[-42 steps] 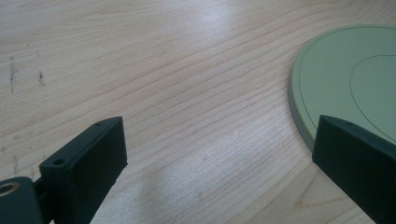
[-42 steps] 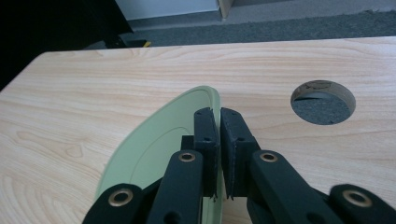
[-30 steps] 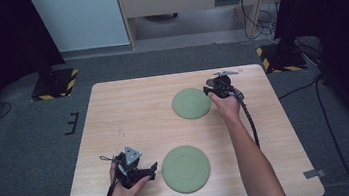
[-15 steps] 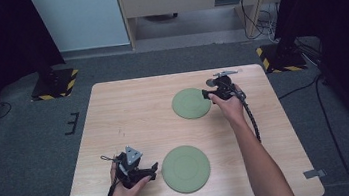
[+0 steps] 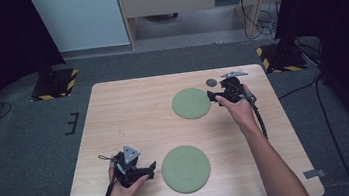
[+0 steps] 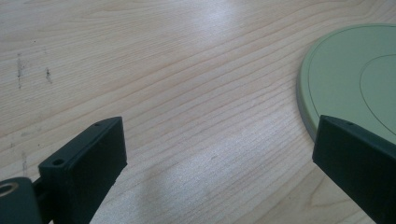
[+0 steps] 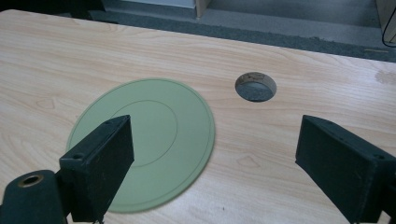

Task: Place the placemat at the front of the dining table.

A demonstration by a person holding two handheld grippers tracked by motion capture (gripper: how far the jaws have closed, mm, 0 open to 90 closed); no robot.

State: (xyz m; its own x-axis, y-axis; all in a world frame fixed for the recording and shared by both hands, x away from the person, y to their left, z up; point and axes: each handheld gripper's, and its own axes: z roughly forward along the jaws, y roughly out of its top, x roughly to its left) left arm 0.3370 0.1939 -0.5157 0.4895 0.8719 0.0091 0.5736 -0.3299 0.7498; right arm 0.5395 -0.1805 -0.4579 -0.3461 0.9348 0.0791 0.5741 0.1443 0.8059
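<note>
Left gripper (image 5: 143, 170) low near the body, right gripper (image 5: 214, 94) extended forward, both jaws spread wide.

Far plate (image 7: 144, 140): pale green, faint ring pattern; under left jaw of right gripper (image 7: 212, 175), black. Near plate (image 6: 355, 84): same pale green, greyish rim; beside right jaw of left gripper (image 6: 219, 163), black. Table (image 6: 187, 70): light wood grain.

Table: light wooden top (image 5: 134, 113), round hole (image 5: 211, 82) at far right.
Plates: far green plate (image 5: 191, 103) beside hole; near green plate (image 5: 185, 161) well apart.
</note>
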